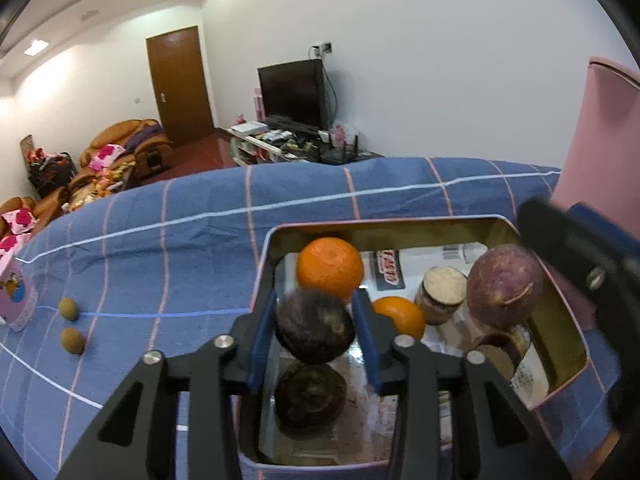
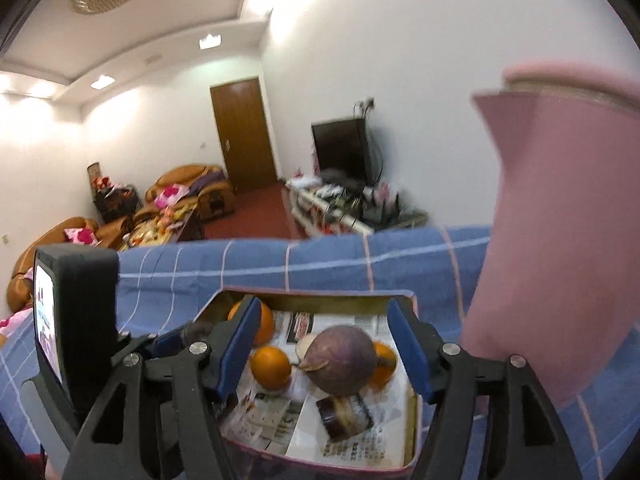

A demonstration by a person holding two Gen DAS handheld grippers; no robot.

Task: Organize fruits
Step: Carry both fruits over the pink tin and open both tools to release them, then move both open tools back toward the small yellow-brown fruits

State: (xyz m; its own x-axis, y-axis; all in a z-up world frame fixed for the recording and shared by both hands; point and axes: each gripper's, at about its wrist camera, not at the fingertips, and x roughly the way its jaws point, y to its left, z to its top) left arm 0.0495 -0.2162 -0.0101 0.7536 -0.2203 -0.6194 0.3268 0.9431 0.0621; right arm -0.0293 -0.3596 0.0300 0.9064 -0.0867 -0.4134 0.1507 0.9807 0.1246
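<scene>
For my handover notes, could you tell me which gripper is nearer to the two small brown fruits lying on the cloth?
Left. The left gripper, shut on a dark fruit over the tin, has the small fruits just to its left; the right gripper sits farther right, open.

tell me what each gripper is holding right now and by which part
The left gripper holds a dark round fruit, jaws clamped on its two sides, above the tin. The right gripper is open and holds nothing.

both wrist views close above, facing forward-down; share tin (image 1: 568, 332) (image 2: 320, 300), blue cloth (image 1: 160, 248) (image 2: 328, 264).
</scene>
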